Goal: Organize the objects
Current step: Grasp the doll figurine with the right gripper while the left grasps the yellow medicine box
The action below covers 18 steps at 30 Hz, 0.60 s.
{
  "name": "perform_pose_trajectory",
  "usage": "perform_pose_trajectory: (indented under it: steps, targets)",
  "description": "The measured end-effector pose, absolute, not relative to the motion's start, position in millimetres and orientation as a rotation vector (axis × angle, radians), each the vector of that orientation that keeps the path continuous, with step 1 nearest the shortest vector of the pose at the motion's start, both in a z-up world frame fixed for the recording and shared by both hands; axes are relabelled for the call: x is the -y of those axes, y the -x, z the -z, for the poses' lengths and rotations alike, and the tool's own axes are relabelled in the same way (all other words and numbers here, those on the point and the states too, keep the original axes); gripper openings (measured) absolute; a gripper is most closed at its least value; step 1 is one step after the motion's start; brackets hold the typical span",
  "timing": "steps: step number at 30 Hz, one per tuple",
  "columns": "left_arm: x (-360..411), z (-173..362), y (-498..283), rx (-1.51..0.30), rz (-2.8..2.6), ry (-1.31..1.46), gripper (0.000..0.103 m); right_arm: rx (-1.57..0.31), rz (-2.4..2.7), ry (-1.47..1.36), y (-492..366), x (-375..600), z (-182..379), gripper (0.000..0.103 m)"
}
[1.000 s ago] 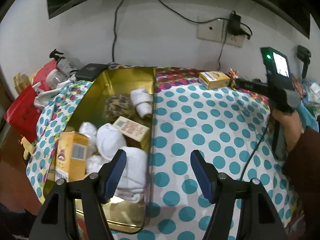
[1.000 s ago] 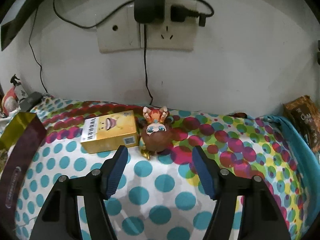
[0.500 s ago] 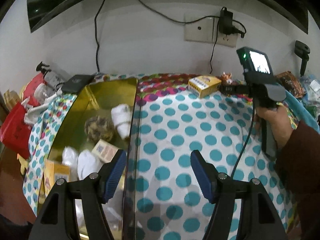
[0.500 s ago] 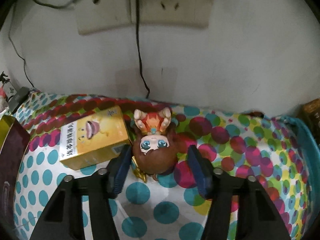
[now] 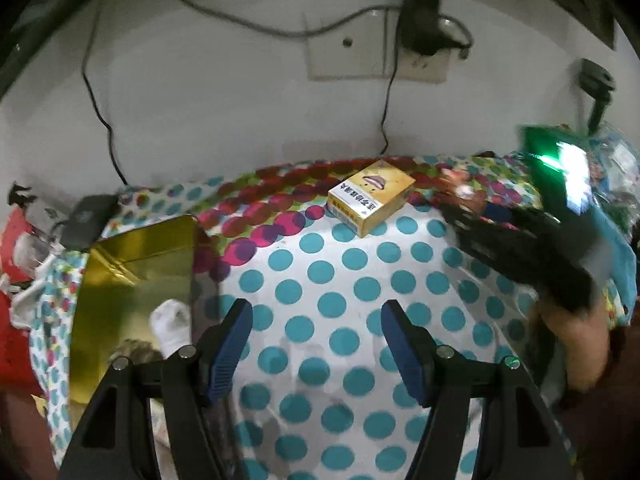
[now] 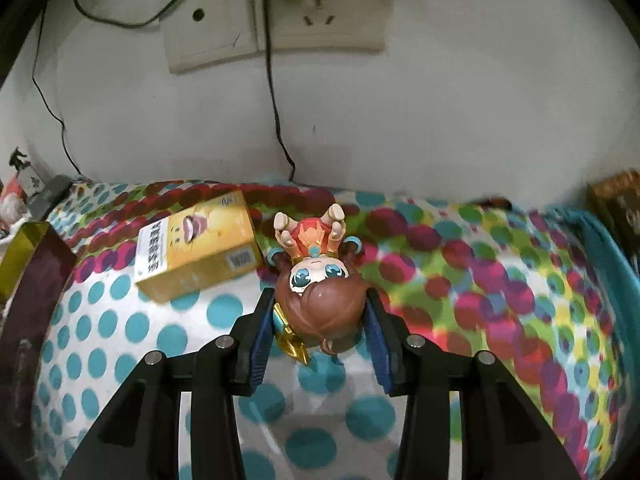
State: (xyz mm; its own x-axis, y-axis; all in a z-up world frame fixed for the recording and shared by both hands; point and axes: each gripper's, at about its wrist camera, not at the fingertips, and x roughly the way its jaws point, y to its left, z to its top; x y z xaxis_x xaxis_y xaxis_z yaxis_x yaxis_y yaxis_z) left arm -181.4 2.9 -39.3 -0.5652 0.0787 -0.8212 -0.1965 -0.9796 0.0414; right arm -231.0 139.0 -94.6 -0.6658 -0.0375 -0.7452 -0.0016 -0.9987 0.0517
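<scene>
yellow box (image 6: pixel 198 250) crowding figurine's (image 6: pixel 320 292) left, right side open

A small figurine (image 6: pixel 320 300) with a big brown-haired head, blue eyes and an orange crest lies on the dotted cloth, head nearest the camera. At its ten o'clock, just beside it, a yellow box (image 6: pixel 198 250) lies flat. A gold tin (image 5: pixel 136 276), open, sits well off at nine o'clock, holding white bundles.

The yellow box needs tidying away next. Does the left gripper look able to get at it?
Probably yes: the left gripper stands open over bare tablecloth, and nothing lies between it and the yellow box.
</scene>
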Motion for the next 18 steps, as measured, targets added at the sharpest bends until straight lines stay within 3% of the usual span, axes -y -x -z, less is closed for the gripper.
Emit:
perform_pose_trajectory:
  steps: [11,18]
  targets:
    - [-26.4,60.3,266.9,-0.138,-2.370,1.333,0.069,0.007,2.866,-1.344,217.3,-120.1,95.5,0.040]
    - [-42.6,66.6,296.7,-0.299,-2.280,1.352,0.069,0.033,2.863,-1.346,213.1,-117.3,93.1,0.040]
